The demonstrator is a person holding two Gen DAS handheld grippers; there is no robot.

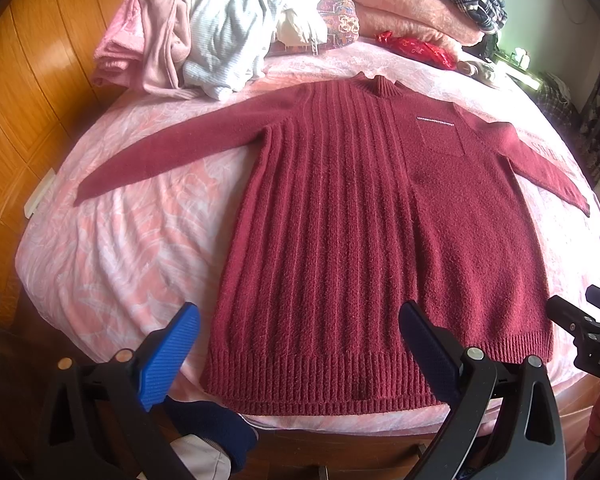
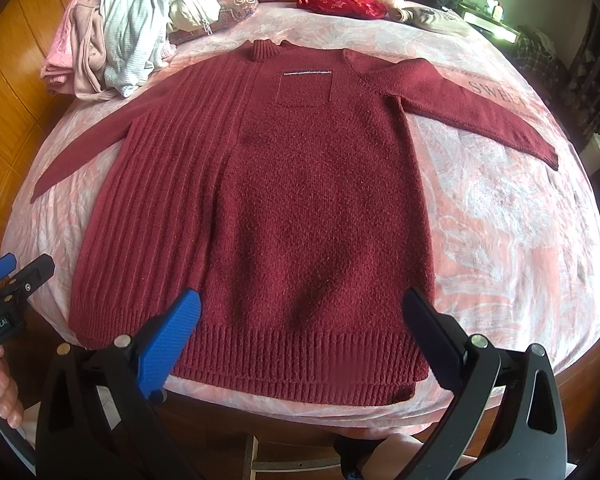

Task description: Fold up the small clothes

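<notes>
the dark red sweater (image 1: 364, 240) lies flat, front up, across the middle of the frame on the pink bed (image 1: 112, 248), both sleeves spread outward. the left gripper (image 1: 300, 344) and right gripper (image 2: 300, 332) hang over its ribbed hem at the bottom, jaws wide apart, holding nothing. a pile of clothes (image 1: 220, 28) sits upper left.

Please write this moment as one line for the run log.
stage: before first fold | sweater: flat on bed, sleeves spread | left gripper: open, above hem | right gripper: open, above hem | holding: nothing
</notes>
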